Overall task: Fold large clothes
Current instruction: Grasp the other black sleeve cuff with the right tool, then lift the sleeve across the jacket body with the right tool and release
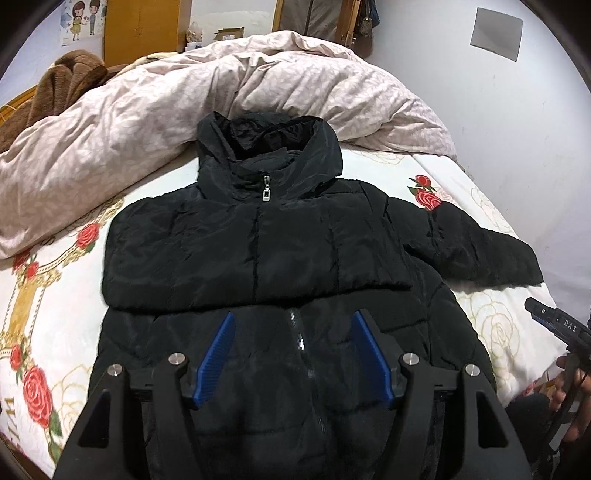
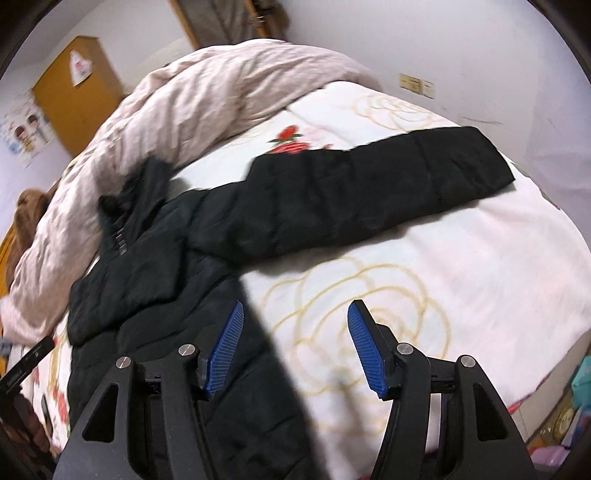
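Faintly, "DAS" shows on the right hand-held gripper (image 1: 554, 325) beside the jacket (image 1: 258, 251).

- A bedroom in a home.
- A bed (image 1: 491, 321) fills the scene, spread with a white sheet printed with red roses (image 1: 37, 398) and gold-outlined flowers.
- A crumpled pink duvet (image 1: 155, 122) is heaped at its far end, with a brown fleecy blanket (image 1: 62, 85) beside it.
- A yellow wooden wardrobe (image 1: 136, 29) stands against the pale wall.
- A cartoon couple poster (image 1: 81, 20) hangs next to the wardrobe.
- Wall sockets (image 2: 416, 85) sit above the bed's side.
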The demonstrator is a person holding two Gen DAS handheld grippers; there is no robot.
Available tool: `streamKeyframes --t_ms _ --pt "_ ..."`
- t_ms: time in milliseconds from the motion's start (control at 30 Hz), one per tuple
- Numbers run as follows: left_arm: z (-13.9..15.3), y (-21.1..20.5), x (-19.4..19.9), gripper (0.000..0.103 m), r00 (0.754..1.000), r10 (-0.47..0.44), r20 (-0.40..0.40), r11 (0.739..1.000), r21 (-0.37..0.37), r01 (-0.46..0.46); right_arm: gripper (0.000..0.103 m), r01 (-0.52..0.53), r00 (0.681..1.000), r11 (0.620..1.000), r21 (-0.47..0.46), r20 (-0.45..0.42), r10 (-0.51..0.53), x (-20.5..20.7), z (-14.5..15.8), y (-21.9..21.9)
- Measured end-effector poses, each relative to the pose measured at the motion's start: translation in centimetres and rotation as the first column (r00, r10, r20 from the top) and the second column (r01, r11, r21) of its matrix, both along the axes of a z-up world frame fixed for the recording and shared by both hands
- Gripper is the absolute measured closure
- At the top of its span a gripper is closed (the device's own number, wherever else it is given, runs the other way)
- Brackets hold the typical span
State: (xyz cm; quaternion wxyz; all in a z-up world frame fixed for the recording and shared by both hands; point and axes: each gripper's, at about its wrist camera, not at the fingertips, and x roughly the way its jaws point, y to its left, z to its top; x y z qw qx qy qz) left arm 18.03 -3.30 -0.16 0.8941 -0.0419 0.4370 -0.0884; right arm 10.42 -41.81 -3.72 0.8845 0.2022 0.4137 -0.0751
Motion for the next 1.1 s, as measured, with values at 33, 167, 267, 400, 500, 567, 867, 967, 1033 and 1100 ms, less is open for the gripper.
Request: streamKeyframes --t_ms 33,167,267,400,500,567,867,967,1033,1100 --pt "-0.3 -0.2 0.6 0.035 1.000 -0.003 -0.001 1.000 0.003 0.003 0.043 0.016 1.000 1.000 0.003 -0.008 -0.016 0.4 -0.4 -0.7" --pt "-1.4 -1.1 3.3 0.035 1.000 -0.009 -0.009 1.000 0.017 0.010 0.043 0.097 0.995 0.995 0.023 -0.040 -0.096 2.3 -2.3 -4.4" --pt "-2.5 -1.5 5.0 0.035 1.000 -0.012 -0.021 1.000 0.026 0.012 0.043 0.165 0.985 0.985 0.042 -0.063 -0.162 3.6 -3.7 -7.4" --pt "-4.2 -2.1 7.3 0.035 0.999 -0.014 -0.040 0.999 0.044 0.016 0.043 0.211 0.975 0.976 0.059 -0.076 -0.207 5.1 -5.0 -9.8" --pt "-5.7 -2.4 9.1 0.035 0.998 -0.007 -0.061 0.999 0.053 0.011 0.043 0.241 0.969 0.967 0.086 -0.078 -0.235 6.2 -6.0 -11.6" --pt "-6.6 -2.5 10.1 0.035 0.997 -0.001 -0.078 0.998 0.060 0.006 0.043 0.263 0.964 0.959 0.108 -0.071 -0.256 6.9 -6.5 -12.6" --pt "-9.1 -2.6 12.2 0.034 0.996 0.000 -0.085 0.998 0.062 0.006 0.043 0.347 0.936 0.918 0.193 -0.003 -0.353 8.6 -7.1 -14.9" --pt "-9.2 -2.6 12.4 0.033 0.997 -0.004 -0.082 0.998 0.056 0.008 0.059 0.369 0.926 0.908 0.196 0.001 -0.377 8.8 -7.0 -15.2" --pt "-9.1 -2.5 12.4 0.033 0.997 -0.008 -0.082 0.999 0.053 0.012 0.076 0.376 0.923 0.903 0.208 -0.001 -0.384 8.6 -6.7 -15.6" --pt "-8.8 -2.3 12.3 0.033 0.996 -0.009 -0.087 0.999 0.042 0.013 0.082 0.374 0.924 0.903 0.210 0.003 -0.383 8.3 -6.0 -15.6"
